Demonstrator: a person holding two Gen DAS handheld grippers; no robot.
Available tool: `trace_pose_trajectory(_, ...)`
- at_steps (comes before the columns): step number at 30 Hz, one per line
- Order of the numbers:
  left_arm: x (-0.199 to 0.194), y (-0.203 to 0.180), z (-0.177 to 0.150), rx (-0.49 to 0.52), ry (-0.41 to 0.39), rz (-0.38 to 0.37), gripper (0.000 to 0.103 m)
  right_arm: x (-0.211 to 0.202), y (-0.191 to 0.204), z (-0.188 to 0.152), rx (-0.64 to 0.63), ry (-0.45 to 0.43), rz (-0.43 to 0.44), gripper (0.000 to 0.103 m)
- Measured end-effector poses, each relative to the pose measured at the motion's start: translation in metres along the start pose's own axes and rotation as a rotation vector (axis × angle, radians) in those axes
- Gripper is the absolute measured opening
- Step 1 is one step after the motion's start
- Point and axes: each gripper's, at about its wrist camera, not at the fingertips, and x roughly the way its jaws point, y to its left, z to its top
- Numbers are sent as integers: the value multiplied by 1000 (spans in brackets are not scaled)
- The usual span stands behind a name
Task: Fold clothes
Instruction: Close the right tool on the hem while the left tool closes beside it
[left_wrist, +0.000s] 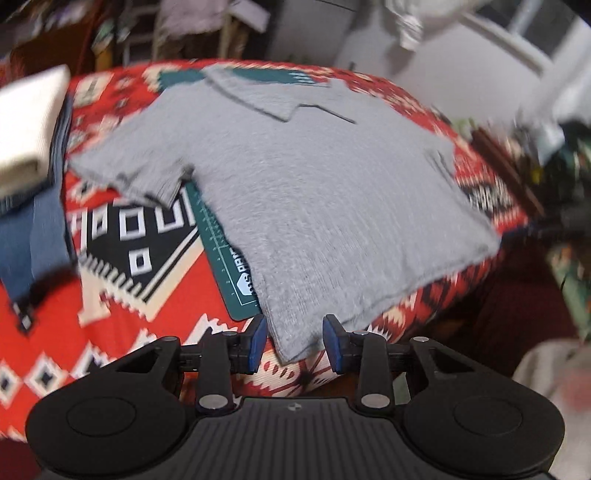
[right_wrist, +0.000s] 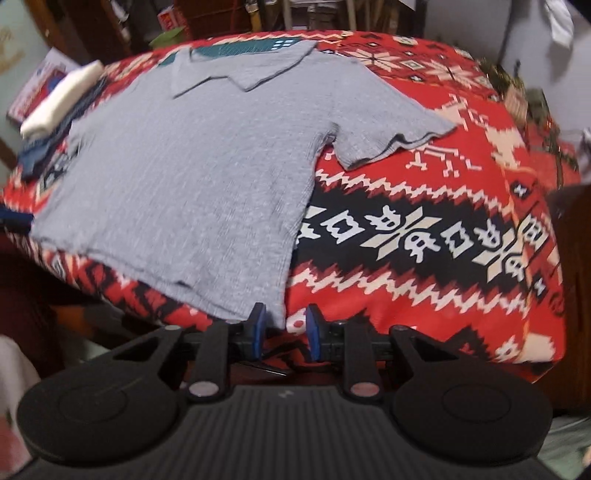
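While grey polo shirt lies flat, collar far side, on red patterned blanket over desk, partly over green cutting mat, no fold is seen yet. Left tongs parted, bottom hem corner between blue pads, not clamped. Right tongs parted too, opposite hem corner just at left pad, nothing gripped. Step judged: pre-grasp at hem. Next move calls for both tongs to be closed on corners, then hem carried toward collar. Folded stack set aside at left.
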Motion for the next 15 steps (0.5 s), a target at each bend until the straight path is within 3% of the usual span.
trace_pose_trajectory(7, 11, 14, 2, -152, 45, -50, 25, 13, 0, 0, 36, 15, 13, 18)
trace_pose_trajectory(8, 12, 16, 1, -166, 52, -53, 20, 13, 0, 0, 39, 16, 18, 11)
trace_pose_trajectory(10, 14, 18, -1, -187, 59, -53, 9, 14, -1, 0, 54, 21, 40, 5)
trace_pose_trajectory(15, 11, 16, 0, -181, 64, -40, 3, 10, 1, 0, 64, 10, 41, 4)
